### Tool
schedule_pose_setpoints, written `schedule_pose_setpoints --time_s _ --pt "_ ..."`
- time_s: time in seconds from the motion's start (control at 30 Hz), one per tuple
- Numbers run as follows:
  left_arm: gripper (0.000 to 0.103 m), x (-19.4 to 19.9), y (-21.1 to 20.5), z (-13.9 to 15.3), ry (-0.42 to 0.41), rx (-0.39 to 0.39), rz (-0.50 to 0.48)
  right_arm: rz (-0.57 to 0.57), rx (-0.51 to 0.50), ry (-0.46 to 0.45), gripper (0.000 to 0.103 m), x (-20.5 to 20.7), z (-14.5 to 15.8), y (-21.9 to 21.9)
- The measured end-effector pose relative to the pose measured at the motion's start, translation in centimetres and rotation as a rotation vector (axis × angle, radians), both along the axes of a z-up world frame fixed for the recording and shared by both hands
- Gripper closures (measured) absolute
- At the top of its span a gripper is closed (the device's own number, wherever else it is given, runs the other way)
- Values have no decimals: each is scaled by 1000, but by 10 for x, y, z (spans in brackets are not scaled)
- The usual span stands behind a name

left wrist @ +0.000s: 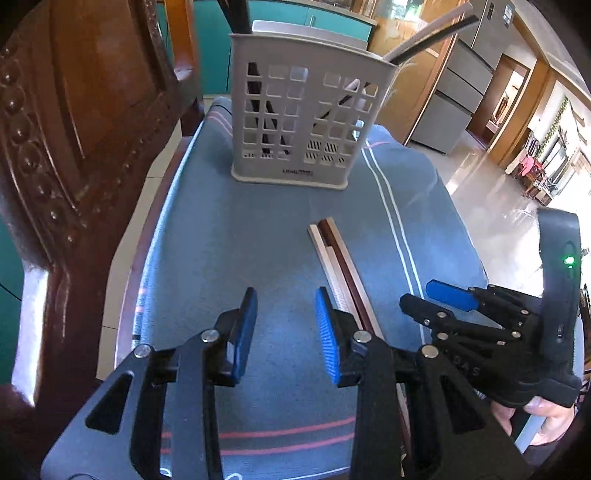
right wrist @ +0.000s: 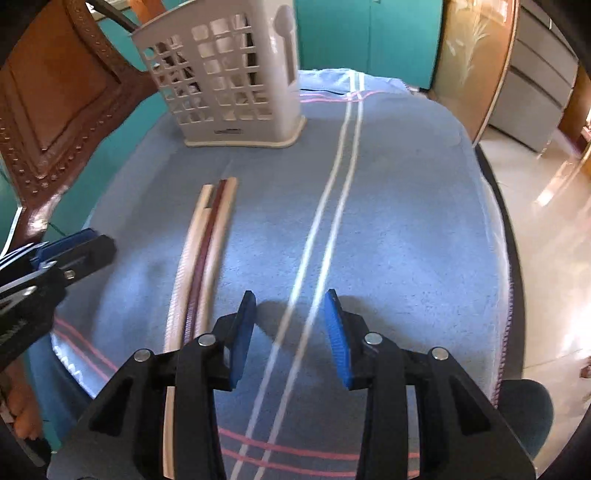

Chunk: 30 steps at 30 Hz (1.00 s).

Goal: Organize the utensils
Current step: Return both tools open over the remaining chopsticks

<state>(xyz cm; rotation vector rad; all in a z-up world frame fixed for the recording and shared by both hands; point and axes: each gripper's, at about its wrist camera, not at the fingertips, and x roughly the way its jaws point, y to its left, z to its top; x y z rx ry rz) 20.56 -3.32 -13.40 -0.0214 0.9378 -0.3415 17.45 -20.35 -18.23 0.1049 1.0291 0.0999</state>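
Note:
A grey perforated utensil holder (left wrist: 303, 122) stands at the far end of a blue towel (left wrist: 266, 229); it also shows in the right wrist view (right wrist: 229, 81). Several chopsticks (left wrist: 424, 37) stick out of it. Loose chopsticks (left wrist: 338, 266), cream and dark red, lie side by side on the towel; they also show in the right wrist view (right wrist: 207, 251). My left gripper (left wrist: 286, 328) is open and empty, just left of the loose chopsticks. My right gripper (right wrist: 290, 336) is open and empty, just right of them, over the white stripes.
A carved wooden chair back (left wrist: 74, 129) stands close on the left. The towel covers a small round table whose edge (right wrist: 506, 240) drops off to a tiled floor (right wrist: 546, 221) on the right. Teal cabinets (right wrist: 369, 33) are behind.

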Motion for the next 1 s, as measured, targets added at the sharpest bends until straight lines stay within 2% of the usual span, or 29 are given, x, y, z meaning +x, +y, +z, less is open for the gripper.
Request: schedule_pose_setpoints --time_s 0.17,0.33,0.5,0.7,0.8,0.83,0.93,1.0 --pt "69 -1 0 4 -23 24 12 75 -7 3 65 9 6 18" --pt "67 -2 2 6 -29 37 25 76 -134 -6 65 12 4 38" --pt "66 -3 4 7 -25 38 29 63 -123 -1 65 8 5 33" --pt "63 -3 5 7 -30 50 38 103 -27 -60 65 -3 17 29" --pt "63 -1 5 7 -27 50 42 131 -77 -38 65 -1 14 41" --pt "63 -1 5 7 -26 50 42 124 -95 -31 65 0 11 44" --pt "62 -2 5 6 -25 51 40 96 -62 -22 65 3 12 39" --pt "60 -2 5 6 -24 53 40 52 -103 -16 64 5 11 34"
